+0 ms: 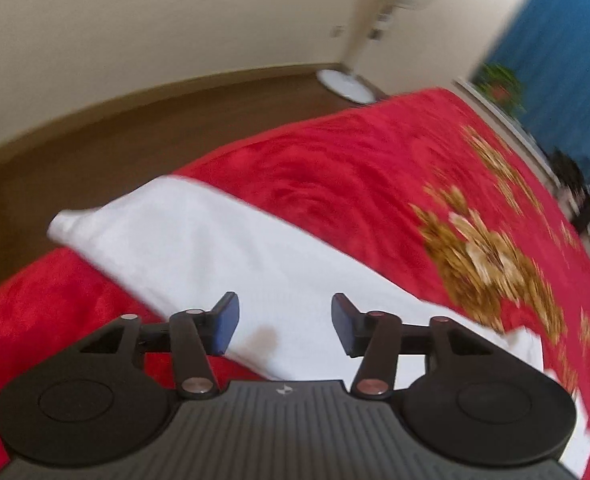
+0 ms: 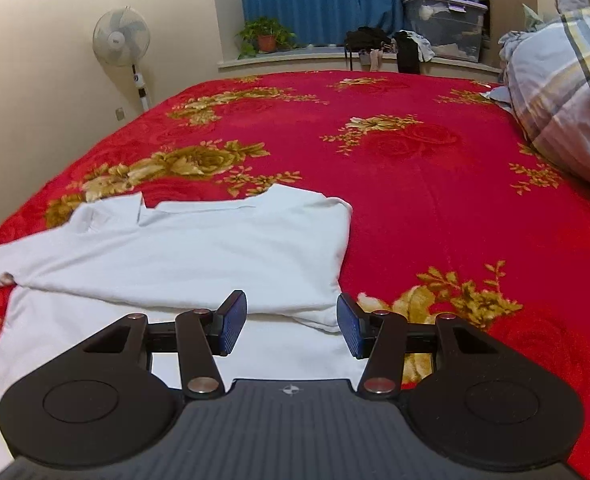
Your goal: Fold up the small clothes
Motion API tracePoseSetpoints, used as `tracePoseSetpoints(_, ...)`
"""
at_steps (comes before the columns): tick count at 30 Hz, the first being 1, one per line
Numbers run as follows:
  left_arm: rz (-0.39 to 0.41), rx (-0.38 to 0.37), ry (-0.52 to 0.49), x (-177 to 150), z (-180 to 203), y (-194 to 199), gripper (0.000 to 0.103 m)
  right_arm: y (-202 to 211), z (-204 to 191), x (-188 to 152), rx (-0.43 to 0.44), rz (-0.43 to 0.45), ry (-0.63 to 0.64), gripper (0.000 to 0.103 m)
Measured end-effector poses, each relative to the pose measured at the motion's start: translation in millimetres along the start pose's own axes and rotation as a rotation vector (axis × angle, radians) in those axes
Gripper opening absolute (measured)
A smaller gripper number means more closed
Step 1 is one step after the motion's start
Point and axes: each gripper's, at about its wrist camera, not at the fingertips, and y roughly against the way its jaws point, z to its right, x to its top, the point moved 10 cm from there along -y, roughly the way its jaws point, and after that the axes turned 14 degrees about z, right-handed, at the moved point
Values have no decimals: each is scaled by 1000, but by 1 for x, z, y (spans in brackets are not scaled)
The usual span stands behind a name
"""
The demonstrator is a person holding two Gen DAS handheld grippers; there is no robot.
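Bed, one, covered by a red blanket (image 2: 395, 168) with gold flowers, a checked quilt (image 2: 563, 92) heaped at its far right. White shirt (image 2: 199, 248), one, lying on the blanket near the left edge of the bed, one side folded over its middle and a sleeve trailing to the left. Right gripper (image 2: 291, 326), jaws apart over the shirt's folded edge with nothing clamped; left gripper (image 1: 285, 326), jaws apart above white cloth in a blurred view, nothing between the pads.

White shirt (image 2: 199, 248), part-folded, on bed
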Motion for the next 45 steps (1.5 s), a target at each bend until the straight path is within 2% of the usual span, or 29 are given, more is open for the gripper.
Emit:
tracePoseSetpoints(4,-48,54,150,-2,-44,-10,57,-5,-4,2,15,-6,-13,52)
tracePoseSetpoints(8,-62,100,239,-4,-79,-14,57,-7,-8,5,24,-10,-20,52)
tracePoseSetpoints(13,-41,87,357,1,-106,-14,56,-12,-13,8,40,-19,-41,52)
tracePoseSetpoints(17,-33,96,369,4,-116,-15,54,-18,-18,6,44,-32,-38,52)
tracePoseSetpoints(22,-15,120,321,6,-106,-17,54,-24,-23,4,50,-44,-30,52)
tracePoseSetpoints(32,-1,154,303,5,-103,-25,43,-26,-23,0,46,-56,-20,52)
tracePoseSetpoints(37,5,167,301,5,-104,-25,30,-27,-22,-2,44,-60,-15,52)
tracePoseSetpoints(39,16,182,304,6,-106,-24,17,-28,-22,-2,43,-62,-14,52)
tracePoseSetpoints(41,25,191,304,7,-108,-22,12,-28,-23,-2,43,-62,-11,52)
tracePoseSetpoints(45,56,191,279,14,-105,-19,8,-31,-22,-6,40,-73,-7,52)
